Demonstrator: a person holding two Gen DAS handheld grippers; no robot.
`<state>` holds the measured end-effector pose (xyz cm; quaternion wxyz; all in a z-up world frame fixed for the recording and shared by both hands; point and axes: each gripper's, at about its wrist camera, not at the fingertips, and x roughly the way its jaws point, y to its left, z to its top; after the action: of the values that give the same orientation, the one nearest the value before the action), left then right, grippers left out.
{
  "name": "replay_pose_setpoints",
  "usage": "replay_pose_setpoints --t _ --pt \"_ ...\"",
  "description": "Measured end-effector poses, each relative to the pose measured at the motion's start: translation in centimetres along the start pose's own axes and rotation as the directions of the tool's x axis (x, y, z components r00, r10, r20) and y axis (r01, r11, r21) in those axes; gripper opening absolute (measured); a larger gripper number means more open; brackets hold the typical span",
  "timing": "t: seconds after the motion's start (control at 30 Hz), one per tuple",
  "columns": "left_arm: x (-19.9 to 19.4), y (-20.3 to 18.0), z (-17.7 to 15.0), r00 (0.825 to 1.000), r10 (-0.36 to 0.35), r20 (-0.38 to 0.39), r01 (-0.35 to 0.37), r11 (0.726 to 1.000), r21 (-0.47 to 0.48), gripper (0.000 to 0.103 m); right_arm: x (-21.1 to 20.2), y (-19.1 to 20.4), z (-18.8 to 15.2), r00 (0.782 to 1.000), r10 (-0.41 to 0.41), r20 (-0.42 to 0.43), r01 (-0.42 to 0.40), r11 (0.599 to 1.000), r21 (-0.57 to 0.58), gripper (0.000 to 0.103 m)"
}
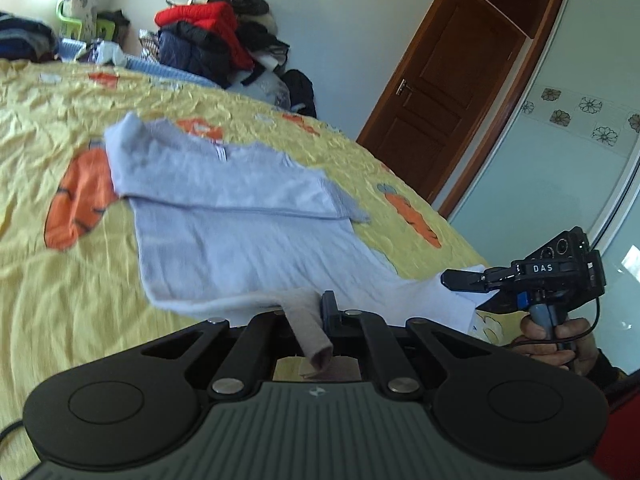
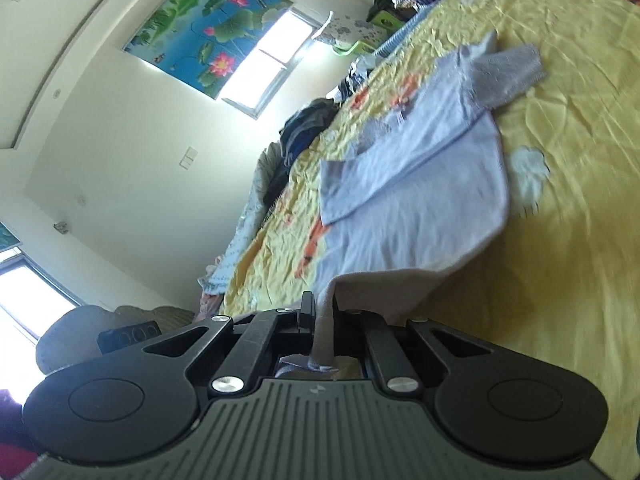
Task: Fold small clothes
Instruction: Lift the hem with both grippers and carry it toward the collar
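Observation:
A small pale lilac garment [image 1: 240, 216] lies on the yellow carrot-print bedspread [image 1: 60, 300], its sleeves folded across the chest. Its near hem is lifted off the bed. My left gripper [image 1: 316, 312] is shut on one corner of that hem, and a pinch of cloth pokes back between the fingers. My right gripper [image 1: 466, 280], held in a hand, is shut on the other hem corner. In the right wrist view the same garment [image 2: 420, 192] stretches away over the bedspread [image 2: 560, 240], with my right gripper [image 2: 322, 312] shut on a fold of its edge.
A heap of dark and red clothes [image 1: 216, 36] is piled at the far side of the bed. A brown wooden door [image 1: 448, 92] and a glass wardrobe panel [image 1: 560, 160] stand on the right. More clothes [image 2: 304, 128] lie by the wall under a window.

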<state>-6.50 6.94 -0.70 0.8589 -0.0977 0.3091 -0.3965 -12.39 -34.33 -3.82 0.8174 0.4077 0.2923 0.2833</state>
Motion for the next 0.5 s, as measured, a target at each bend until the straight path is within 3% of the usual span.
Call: replay_pose_setpoints --t 0.27,0.5 --pt "0.4 -0.5 2.3 0.995 0.078 0.062 -0.083 0.994 0.077 0.004 1.4 0.3 3.3 0.994 -0.047 0.097 0.05 0.998 -0.032 0.008" --pt "0.5 1.1 4.3 0.985 0.143 0.101 -0.147 0.989 0.032 0.004 2.5 1.0 5.0 0.982 -0.117 0.15 0.133 0.986 -0.098 0.008"
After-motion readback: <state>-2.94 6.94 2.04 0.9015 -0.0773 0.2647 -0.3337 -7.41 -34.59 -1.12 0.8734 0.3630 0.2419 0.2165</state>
